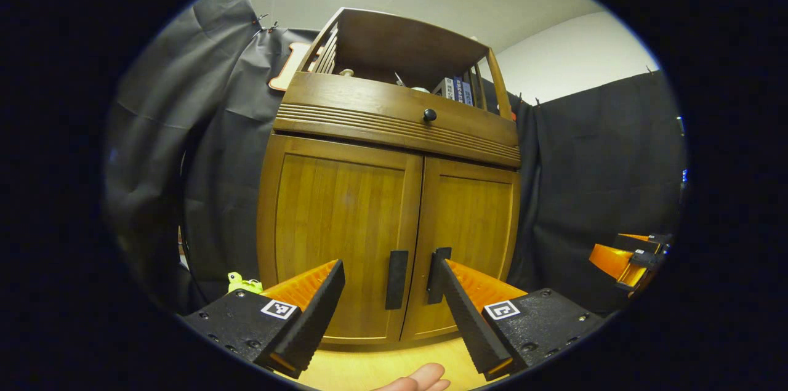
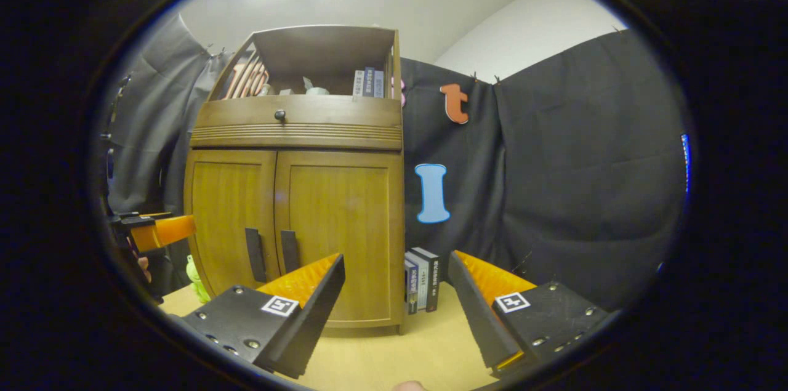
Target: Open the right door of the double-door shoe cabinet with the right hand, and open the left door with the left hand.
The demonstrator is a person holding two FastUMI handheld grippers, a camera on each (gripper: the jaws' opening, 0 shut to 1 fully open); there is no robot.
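Observation:
The wooden shoe cabinet (image 1: 394, 132) stands close ahead with both doors closed. Its left door (image 1: 338, 218) and right door (image 1: 471, 225) each carry a dark vertical handle, left handle (image 1: 397, 279) and right handle (image 1: 438, 275). My left gripper (image 1: 389, 262) is open and a little short of these handles. In the right gripper view the cabinet (image 2: 295, 126) sits left of centre, its left handle (image 2: 253, 254) and right handle (image 2: 289, 251) side by side. My right gripper (image 2: 397, 258) is open, farther back, pointing just right of the right door (image 2: 338, 218). The left gripper (image 2: 157, 229) shows at the far left.
A drawer with a round knob (image 1: 430, 114) and an open shelf of books top the cabinet. Upright books (image 2: 422, 280) stand on the light table (image 2: 431, 342) beside its right side. A green toy (image 2: 196, 277) sits at its left. Black cloth walls surround.

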